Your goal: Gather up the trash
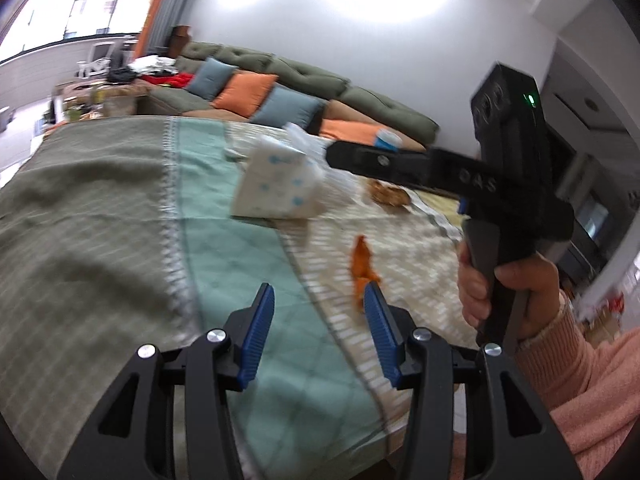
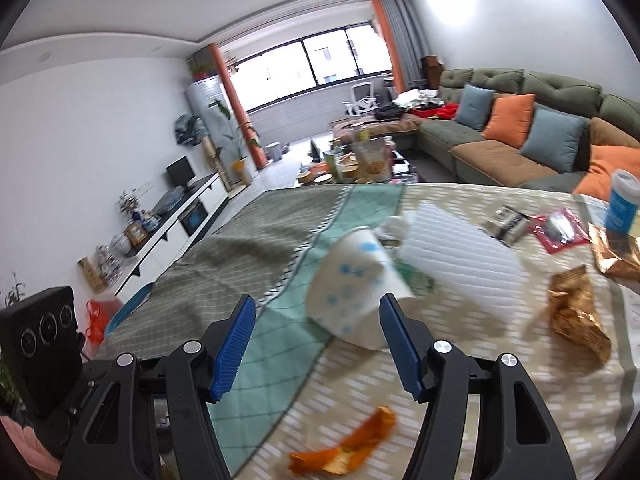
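Note:
A white paper cup (image 2: 348, 292) with blue dots lies on its side on the tablecloth, just ahead of my right gripper (image 2: 318, 320). That gripper is open; the cup sits near its right fingertip and the pads do not press it. The left wrist view shows the same cup (image 1: 276, 184) just left of the right gripper's (image 1: 334, 154) tip, with a hand on that gripper's handle. An orange peel (image 1: 362, 268) lies right in front of my left gripper (image 1: 320, 320), which is open and holds nothing. The peel (image 2: 348, 448) lies below the right gripper.
A white napkin (image 2: 452, 256), gold wrappers (image 2: 576, 320), a red packet (image 2: 560, 228), a small pack (image 2: 508, 220) and a blue tub (image 2: 622, 204) lie on the table's right side. The striped cloth (image 1: 100, 220) covers the table. A green sofa (image 2: 520, 128) stands behind.

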Action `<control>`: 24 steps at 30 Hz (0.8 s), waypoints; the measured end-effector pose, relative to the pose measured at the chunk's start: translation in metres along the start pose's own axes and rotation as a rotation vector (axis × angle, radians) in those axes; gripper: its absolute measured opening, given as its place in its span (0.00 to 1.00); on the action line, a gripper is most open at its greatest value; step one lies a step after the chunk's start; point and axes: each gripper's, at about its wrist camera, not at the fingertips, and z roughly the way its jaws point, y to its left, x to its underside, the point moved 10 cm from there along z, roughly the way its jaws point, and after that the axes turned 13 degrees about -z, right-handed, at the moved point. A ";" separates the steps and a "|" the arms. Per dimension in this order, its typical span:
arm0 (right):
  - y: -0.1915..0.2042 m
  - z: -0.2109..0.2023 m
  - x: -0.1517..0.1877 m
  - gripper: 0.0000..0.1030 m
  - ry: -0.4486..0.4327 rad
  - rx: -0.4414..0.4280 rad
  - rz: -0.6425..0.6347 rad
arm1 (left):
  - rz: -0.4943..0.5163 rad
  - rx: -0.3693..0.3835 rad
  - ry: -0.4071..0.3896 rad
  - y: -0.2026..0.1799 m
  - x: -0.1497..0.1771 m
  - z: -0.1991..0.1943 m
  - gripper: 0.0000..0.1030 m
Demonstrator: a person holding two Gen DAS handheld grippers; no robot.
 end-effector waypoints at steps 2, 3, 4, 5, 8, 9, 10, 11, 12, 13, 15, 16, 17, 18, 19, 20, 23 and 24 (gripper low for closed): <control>-0.006 -0.004 0.002 0.62 -0.003 0.012 0.010 | 0.020 0.019 0.021 -0.009 0.003 0.010 0.46; -0.010 -0.006 0.003 0.62 -0.004 0.019 0.018 | 0.028 0.026 0.032 -0.013 0.005 0.014 0.46; -0.013 -0.007 0.004 0.62 -0.005 0.023 0.022 | 0.038 0.033 0.046 -0.017 0.007 0.021 0.46; -0.015 -0.008 0.006 0.62 -0.005 0.025 0.026 | 0.042 0.035 0.057 -0.021 0.008 0.028 0.46; -0.021 -0.010 0.011 0.63 -0.007 0.029 0.041 | 0.041 0.046 0.091 -0.024 0.012 0.041 0.46; -0.022 -0.010 0.012 0.64 -0.007 0.030 0.044 | 0.040 0.045 0.101 -0.025 0.013 0.046 0.46; -0.024 -0.011 0.014 0.64 -0.007 0.031 0.050 | 0.041 0.043 0.107 -0.025 0.015 0.049 0.46; -0.025 -0.011 0.015 0.64 -0.006 0.030 0.054 | 0.037 0.040 0.115 -0.025 0.015 0.054 0.46; -0.027 -0.011 0.017 0.64 -0.005 0.030 0.058 | 0.033 0.039 0.121 -0.025 0.016 0.054 0.45; -0.027 -0.011 0.018 0.64 -0.004 0.030 0.062 | 0.030 0.038 0.128 -0.025 0.017 0.056 0.45; -0.030 -0.012 0.020 0.64 -0.004 0.028 0.072 | 0.026 0.023 0.141 -0.024 0.018 0.063 0.41; -0.031 -0.012 0.022 0.64 -0.004 0.025 0.077 | 0.023 0.020 0.152 -0.024 0.020 0.067 0.39; -0.032 -0.013 0.023 0.64 -0.005 0.025 0.080 | 0.023 0.018 0.155 -0.024 0.020 0.068 0.37; -0.032 -0.012 0.023 0.64 -0.005 0.024 0.082 | 0.027 0.014 0.154 -0.025 0.020 0.069 0.36; -0.033 -0.012 0.023 0.64 -0.005 0.023 0.085 | 0.032 0.013 0.156 -0.026 0.020 0.070 0.34; -0.035 -0.012 0.024 0.64 -0.005 0.021 0.091 | 0.034 0.012 0.158 -0.028 0.021 0.071 0.30; -0.036 -0.010 0.026 0.65 -0.001 0.008 0.106 | 0.046 -0.018 0.157 -0.027 0.021 0.074 0.22; -0.036 -0.008 0.027 0.65 0.003 0.004 0.108 | 0.050 -0.032 0.154 -0.025 0.021 0.074 0.18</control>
